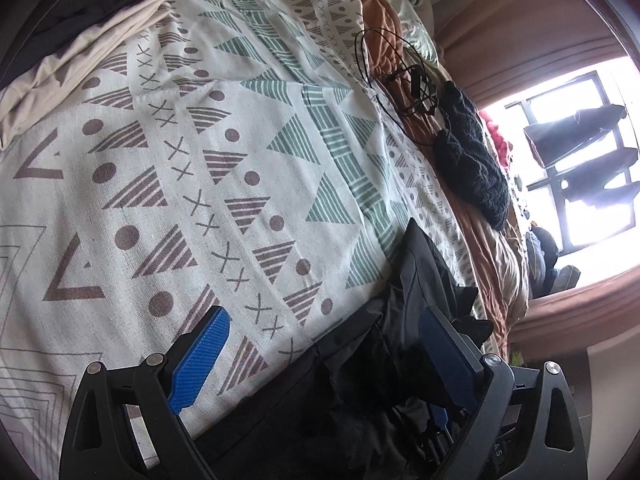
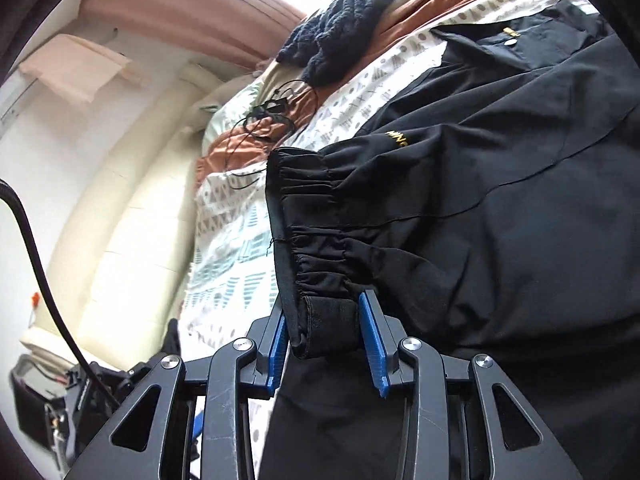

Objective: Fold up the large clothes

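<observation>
1. Across my left view lies the bedspread (image 1: 224,152), white with grey and green triangles, dots and crosses; folded beige cloth (image 1: 80,60) sits at its far left corner.
2. Right of that runs a rust-brown sheet (image 1: 420,128) carrying a tangle of black cable (image 1: 416,84) and a dark knitted piece (image 1: 472,160), and beyond them a bright window (image 1: 568,168) framed by pink curtains.
3. My left gripper (image 1: 324,336) has its blue pads wide apart; the black jacket (image 1: 416,280) lies bunched on the near edge of the bed, passing between and under them, and I see neither pad pressing on it.
4. In my right view a cream padded headboard (image 2: 132,216) curves at the left, with the same patterned cover beside it.
5. My right gripper (image 2: 324,320) has the jacket's gathered elastic cuff (image 2: 316,248) between its pads, which sit against the cuff on both sides, clamped on it; the jacket's body spreads away to the right over the bed.
</observation>
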`<state>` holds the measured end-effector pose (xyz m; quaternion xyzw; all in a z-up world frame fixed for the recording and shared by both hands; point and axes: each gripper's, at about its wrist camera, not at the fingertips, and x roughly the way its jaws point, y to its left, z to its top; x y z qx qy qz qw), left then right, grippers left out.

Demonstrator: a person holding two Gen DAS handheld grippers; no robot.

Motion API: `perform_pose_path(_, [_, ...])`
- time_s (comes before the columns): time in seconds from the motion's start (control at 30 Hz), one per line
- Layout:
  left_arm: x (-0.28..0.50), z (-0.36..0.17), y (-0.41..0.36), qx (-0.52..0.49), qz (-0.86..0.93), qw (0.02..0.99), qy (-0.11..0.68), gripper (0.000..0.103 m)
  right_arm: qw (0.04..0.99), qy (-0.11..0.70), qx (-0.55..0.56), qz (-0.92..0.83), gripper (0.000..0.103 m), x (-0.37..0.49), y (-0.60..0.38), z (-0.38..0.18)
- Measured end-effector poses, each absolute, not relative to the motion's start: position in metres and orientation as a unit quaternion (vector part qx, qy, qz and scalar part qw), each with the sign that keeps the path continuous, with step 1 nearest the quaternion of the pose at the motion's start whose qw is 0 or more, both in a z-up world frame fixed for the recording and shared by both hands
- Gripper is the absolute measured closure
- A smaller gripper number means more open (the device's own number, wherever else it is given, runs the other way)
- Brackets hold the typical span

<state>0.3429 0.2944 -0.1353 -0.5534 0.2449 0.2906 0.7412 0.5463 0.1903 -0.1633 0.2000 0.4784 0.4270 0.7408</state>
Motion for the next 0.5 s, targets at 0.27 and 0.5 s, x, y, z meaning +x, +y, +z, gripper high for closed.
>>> perform_pose_path(0.27, [0.361,-0.122,0.273,-0.513,0.27,0.771,0.264,0.007,0.756,0.461,0.228,0.405,0.031,0.54,0.141,-0.15])
perform_pose_path(0.5, [0.358,-0.114,0.262,-0.492,0.262,0.788,0.262,0.007,0.774,0.458,0.238,0.368,0.031,0.536,0.103,-0.146])
